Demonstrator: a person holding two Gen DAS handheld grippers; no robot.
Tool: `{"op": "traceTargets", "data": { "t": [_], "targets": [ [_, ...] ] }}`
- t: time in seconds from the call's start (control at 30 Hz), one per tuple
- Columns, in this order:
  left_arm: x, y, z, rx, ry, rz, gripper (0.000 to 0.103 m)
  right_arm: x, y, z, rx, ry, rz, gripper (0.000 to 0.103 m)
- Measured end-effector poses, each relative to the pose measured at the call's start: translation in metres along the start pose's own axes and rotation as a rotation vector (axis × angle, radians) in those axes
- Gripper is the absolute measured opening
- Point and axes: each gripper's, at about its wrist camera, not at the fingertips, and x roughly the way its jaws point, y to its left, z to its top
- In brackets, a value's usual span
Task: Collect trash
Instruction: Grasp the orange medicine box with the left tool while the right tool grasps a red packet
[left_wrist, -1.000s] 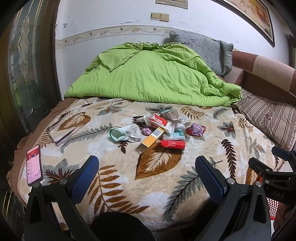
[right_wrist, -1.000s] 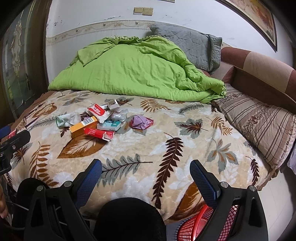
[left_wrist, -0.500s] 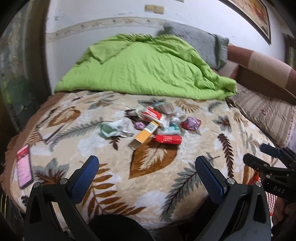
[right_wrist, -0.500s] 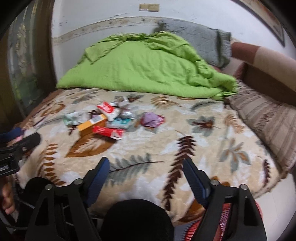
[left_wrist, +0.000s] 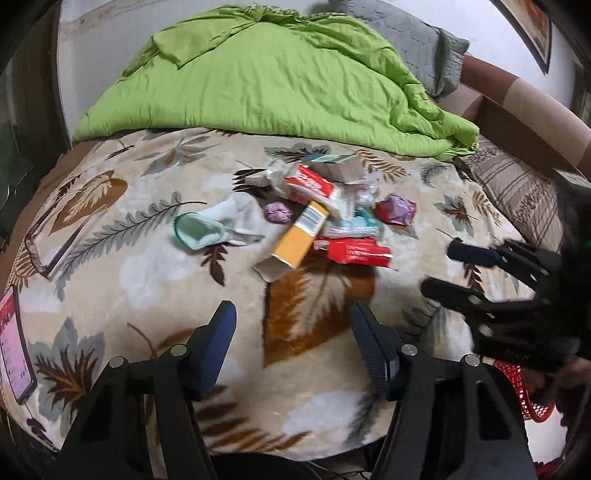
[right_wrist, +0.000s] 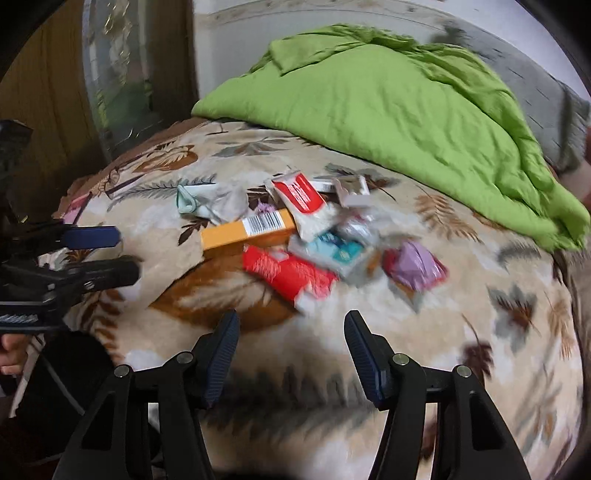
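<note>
Red cartons (left_wrist: 352, 251), two, orange box (left_wrist: 300, 236), one

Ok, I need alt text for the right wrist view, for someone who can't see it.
The right gripper, jaws closing with nothing between them, points at a heap of trash on a leaf-patterned bed: an orange box, red packets and a purple wrapper. A green quilt lies behind, and the left gripper reaches in from the left edge.

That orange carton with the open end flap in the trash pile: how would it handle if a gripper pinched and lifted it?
The orange carton looks like thin card with one flap hanging open, so it is probably empty and light. It may crush under a hard pinch. Flat-sided, it should not roll, though wrappers overlapping its far end might shift.
</note>
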Motion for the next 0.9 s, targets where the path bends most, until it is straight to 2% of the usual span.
{"op": "traceTargets", "data": {
  "t": [0.17,0.23,0.33,0.43,0.53,0.7,0.73,0.8,0.87,0.9],
  "targets": [
    [0.013,0.016,0.011,-0.009,0.034,-0.020,0.064,0.047,0.008,0.018,-0.101,0.062,0.019,0.060],
    [0.021,0.018,0.015,0.002,0.041,-0.032,0.064,0.066,0.012,0.021,-0.146,0.095,0.001,0.042],
    [0.033,0.015,0.022,0.028,0.049,-0.043,0.064,0.075,0.009,0.021,-0.154,0.100,-0.012,0.028],
    [0.048,0.010,0.030,0.064,0.056,-0.048,0.064,0.058,-0.002,0.020,-0.086,0.067,0.022,0.022],
    [0.066,0.003,0.040,0.096,0.073,-0.053,0.064,0.036,-0.017,0.015,0.041,0.039,0.085,0.017],
    [0.110,-0.009,0.054,0.140,0.125,-0.012,0.064,0.013,-0.039,-0.001,0.236,0.014,0.160,0.017],
    [0.119,-0.010,0.056,0.141,0.138,0.002,0.062,0.011,-0.041,-0.003,0.261,0.012,0.171,0.017],
    [0.132,-0.010,0.058,0.140,0.153,0.020,0.041,0.006,-0.048,-0.008,0.308,0.008,0.193,0.017],
    [0.140,-0.008,0.060,0.131,0.154,0.045,0.032,0.002,-0.052,-0.011,0.337,0.004,0.204,0.017],
    [0.140,-0.008,0.061,0.124,0.152,0.043,0.032,0.000,-0.054,-0.013,0.356,0.001,0.209,0.017]
  ]
}}
